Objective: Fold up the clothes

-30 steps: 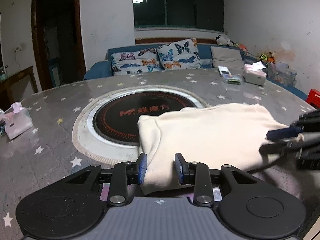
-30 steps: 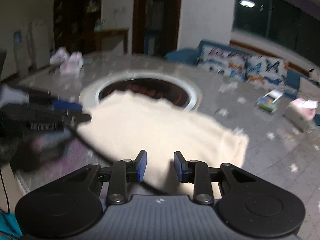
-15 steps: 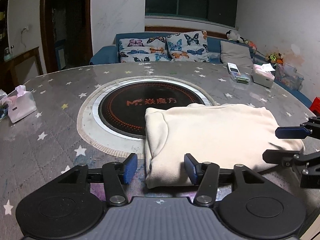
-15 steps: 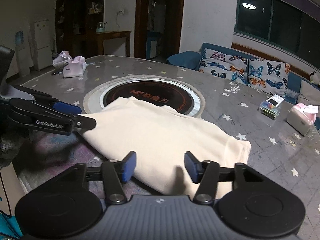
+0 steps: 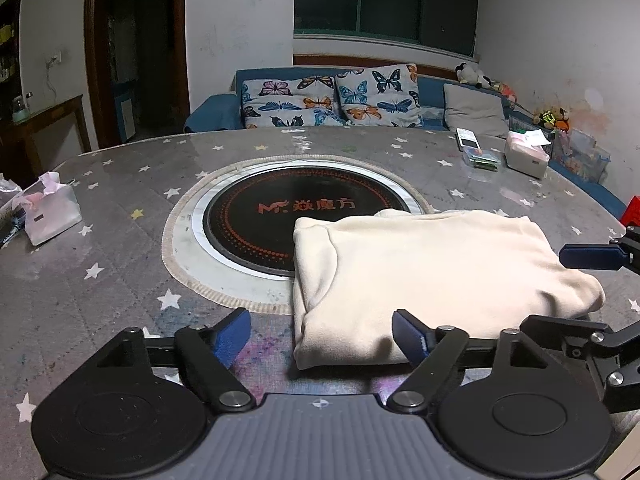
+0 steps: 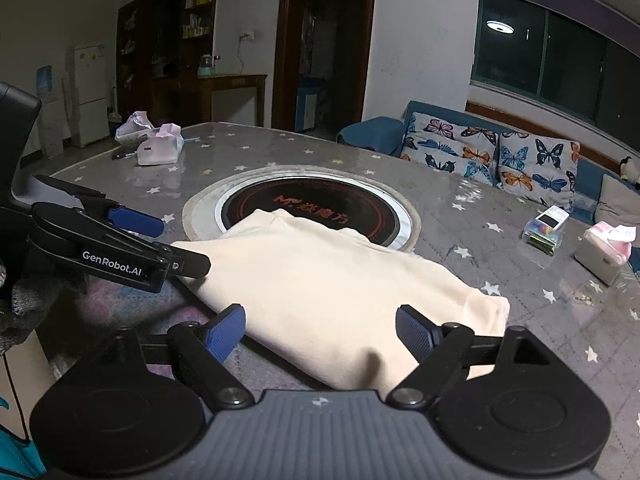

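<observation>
A folded cream garment (image 5: 432,268) lies flat on the star-patterned table (image 5: 120,280), its far left corner over the black round hob (image 5: 280,216). My left gripper (image 5: 320,336) stands at the garment's near left corner. Its jaws are opening; the cloth's edge lies between the blue pads, which do not press on it. My right gripper (image 6: 320,328) stands at the garment's near right edge (image 6: 360,320), its jaws also opening and free of the cloth. Each gripper shows in the other's view: the right gripper (image 5: 544,289) beside the garment's right end, the left gripper (image 6: 182,244) at its left end.
A tissue pack (image 5: 52,212) sits at the table's left. A remote (image 5: 468,138), a small clear box (image 5: 482,158) and a white tissue box (image 5: 526,156) sit at the far right. A sofa with butterfly cushions (image 5: 332,100) stands behind the table. The table's near edge lies just below both grippers.
Both grippers' jaws have widened from nearly shut to wide apart and let go of the cloth. The garment now rests flat on the table. The right gripper has drawn back slightly.
</observation>
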`<state>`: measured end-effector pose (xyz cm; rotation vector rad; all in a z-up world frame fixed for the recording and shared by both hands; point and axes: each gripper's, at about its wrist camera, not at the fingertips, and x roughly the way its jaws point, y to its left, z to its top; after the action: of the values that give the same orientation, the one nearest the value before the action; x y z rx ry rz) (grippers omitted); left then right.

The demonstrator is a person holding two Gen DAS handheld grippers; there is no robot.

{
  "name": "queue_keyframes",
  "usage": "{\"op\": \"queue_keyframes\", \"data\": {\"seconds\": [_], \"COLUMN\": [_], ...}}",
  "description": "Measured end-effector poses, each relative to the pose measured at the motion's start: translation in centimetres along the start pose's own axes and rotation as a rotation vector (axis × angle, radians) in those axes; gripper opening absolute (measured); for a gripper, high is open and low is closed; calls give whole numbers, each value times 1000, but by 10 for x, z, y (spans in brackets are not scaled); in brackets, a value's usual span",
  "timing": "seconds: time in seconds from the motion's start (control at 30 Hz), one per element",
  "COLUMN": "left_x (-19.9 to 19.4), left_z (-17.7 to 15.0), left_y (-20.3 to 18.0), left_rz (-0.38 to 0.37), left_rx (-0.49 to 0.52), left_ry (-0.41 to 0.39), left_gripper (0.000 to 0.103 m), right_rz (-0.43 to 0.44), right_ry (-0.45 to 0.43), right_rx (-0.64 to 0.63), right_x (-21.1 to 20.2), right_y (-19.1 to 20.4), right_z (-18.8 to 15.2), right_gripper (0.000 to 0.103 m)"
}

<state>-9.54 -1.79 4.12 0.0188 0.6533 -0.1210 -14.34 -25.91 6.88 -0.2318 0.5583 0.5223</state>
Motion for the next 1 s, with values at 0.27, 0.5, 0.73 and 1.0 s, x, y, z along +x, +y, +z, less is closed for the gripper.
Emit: {"op": "queue_keyframes", "data": {"seconds": [0.27, 0.5, 0.73, 1.0], "left_x": [-9, -16, -25, -29], "left_z": [-1, -2, -3, -4], "left_y": [-2, -2, -3, -3], "left_rz": [2, 3, 1, 2], "left_rx": [5, 6, 4, -2], "left_ry": [-23, -39, -60, -63], "left_gripper": [93, 100, 103, 103], "right_rz": [-44, -52, -54, -38], "right_ry": [-26, -51, -83, -120], "right_rx": [-7, -1, -9, -33], "right_x": [-7, -13, -19, -25], "right_y": [6, 7, 13, 24], "right_z": [-1, -3, -6, -5], "right_gripper": [103, 103, 103, 103]}}
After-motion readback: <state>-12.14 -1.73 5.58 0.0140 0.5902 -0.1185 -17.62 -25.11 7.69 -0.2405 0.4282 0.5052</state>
